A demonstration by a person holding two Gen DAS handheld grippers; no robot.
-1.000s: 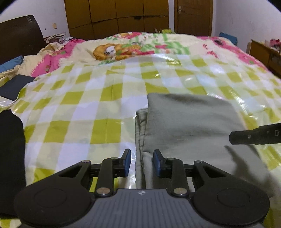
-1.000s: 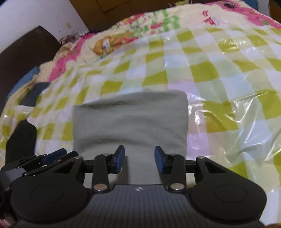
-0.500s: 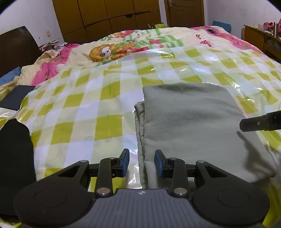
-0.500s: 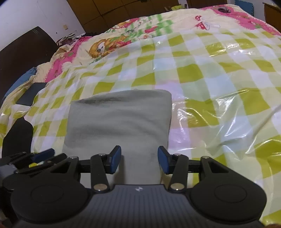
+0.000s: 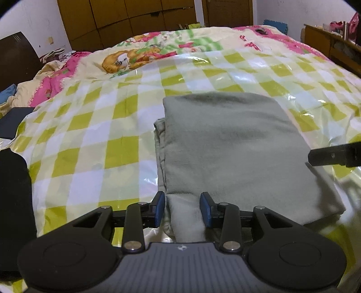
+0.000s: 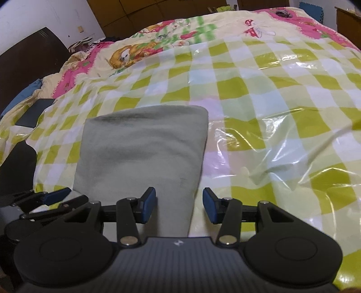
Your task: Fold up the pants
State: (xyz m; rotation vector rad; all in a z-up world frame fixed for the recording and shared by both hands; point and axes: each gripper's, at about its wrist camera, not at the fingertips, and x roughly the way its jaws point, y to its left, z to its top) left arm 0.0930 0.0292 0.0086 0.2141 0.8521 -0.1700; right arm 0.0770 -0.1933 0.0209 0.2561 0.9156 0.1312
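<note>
The grey-green pants [image 5: 230, 144] lie folded into a thick rectangle on the checked plastic sheet [image 5: 94, 135] over the bed; they also show in the right wrist view [image 6: 144, 153]. My left gripper [image 5: 182, 208] is open, its fingers on either side of the near left corner of the folded pants. My right gripper [image 6: 179, 207] is open over the near right corner of the pants. A finger of the right gripper [image 5: 334, 155] shows at the right edge of the left wrist view. The left gripper [image 6: 45, 198] shows low left in the right wrist view.
A dark garment [image 5: 13, 193] lies at the sheet's near left. A dark flat item [image 5: 13, 121] lies further left. A cartoon quilt [image 5: 140, 56] covers the bed's far end. Wooden wardrobes [image 5: 135, 20] stand behind, and a wooden cabinet [image 5: 334, 45] at the right.
Both grippers have drawn back toward the near edge of the folded pants and opened wider. The pants have stayed flat on the sheet.
</note>
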